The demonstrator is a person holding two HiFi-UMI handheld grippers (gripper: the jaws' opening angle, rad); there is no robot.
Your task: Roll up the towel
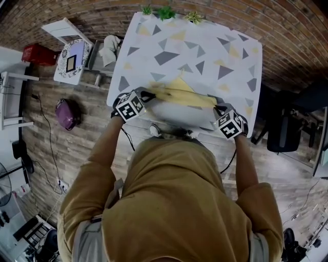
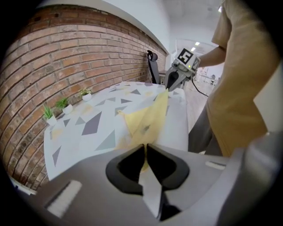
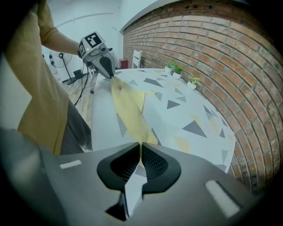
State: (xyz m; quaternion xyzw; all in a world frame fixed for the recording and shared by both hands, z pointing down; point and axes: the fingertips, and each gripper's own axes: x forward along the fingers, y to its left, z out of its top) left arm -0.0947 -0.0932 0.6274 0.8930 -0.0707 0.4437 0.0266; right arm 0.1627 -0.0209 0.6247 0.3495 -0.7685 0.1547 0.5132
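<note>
A yellow towel (image 1: 182,94) hangs stretched between my two grippers over the near part of the table (image 1: 169,46). My left gripper (image 1: 147,95) is shut on its left end. My right gripper (image 1: 218,108) is shut on its right end. In the left gripper view the towel (image 2: 150,117) runs from my left gripper (image 2: 145,150) away to the right gripper (image 2: 170,84). In the right gripper view the towel (image 3: 128,110) leads from my right gripper (image 3: 140,150) up to the left gripper (image 3: 108,73). Part of the towel droops onto the tabletop.
The table has a white cloth with grey and yellow triangles (image 1: 165,57). Three small potted plants (image 1: 165,12) stand at its far edge by the brick wall. A white chair (image 1: 69,59) and a purple bag (image 1: 66,113) are on the floor at left. A black office chair (image 1: 284,134) stands right.
</note>
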